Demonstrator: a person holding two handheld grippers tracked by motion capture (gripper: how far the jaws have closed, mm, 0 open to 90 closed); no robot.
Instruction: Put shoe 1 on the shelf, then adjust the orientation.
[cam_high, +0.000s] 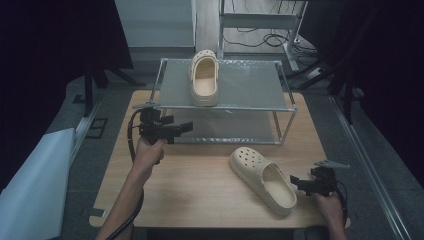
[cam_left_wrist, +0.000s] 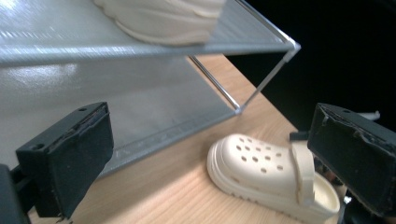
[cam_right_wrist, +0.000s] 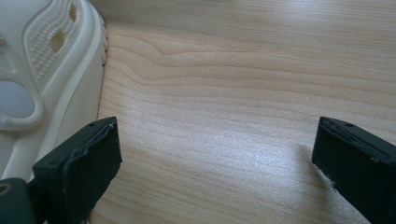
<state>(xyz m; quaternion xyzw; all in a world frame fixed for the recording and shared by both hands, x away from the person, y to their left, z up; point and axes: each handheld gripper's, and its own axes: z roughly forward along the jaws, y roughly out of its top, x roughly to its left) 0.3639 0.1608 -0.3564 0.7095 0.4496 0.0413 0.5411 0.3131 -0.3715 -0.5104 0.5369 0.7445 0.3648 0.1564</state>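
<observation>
No brand mark, label or writing can be read on either clog or on the rack.

The left gripper (cam_high: 184, 128) is held above the table's 9 o'clock area, just in front of the two-tier metal shoe rack (cam_high: 287, 107), with its jaws spread wide and nothing between them. In the left gripper view its jaws are seen well apart, aimed past the rack's lower shelf (cam_left_wrist: 140, 116) toward the cream clog on the table (cam_left_wrist: 271, 175), which is not touched.

The right gripper (cam_high: 300, 183) is held at about 4 o'clock on the wooden table (cam_high: 200, 195), just beside the heel end of the cream clog on the table (cam_high: 262, 179). Its jaws are also wide apart and empty; in the right gripper view bare wood grain is seen between them, and the clog's side wall (cam_right_wrist: 70, 84) is seen close by the jaw at that view's left. Whether that jaw touches the clog cannot be told.

That clog is lying upright on its sole, toe pointed toward 11 o'clock, heel strap folded forward over the opening.

A second cream clog (cam_high: 204, 79) is set on the rack's top shelf at 12 o'clock, toe pointing away.
</observation>
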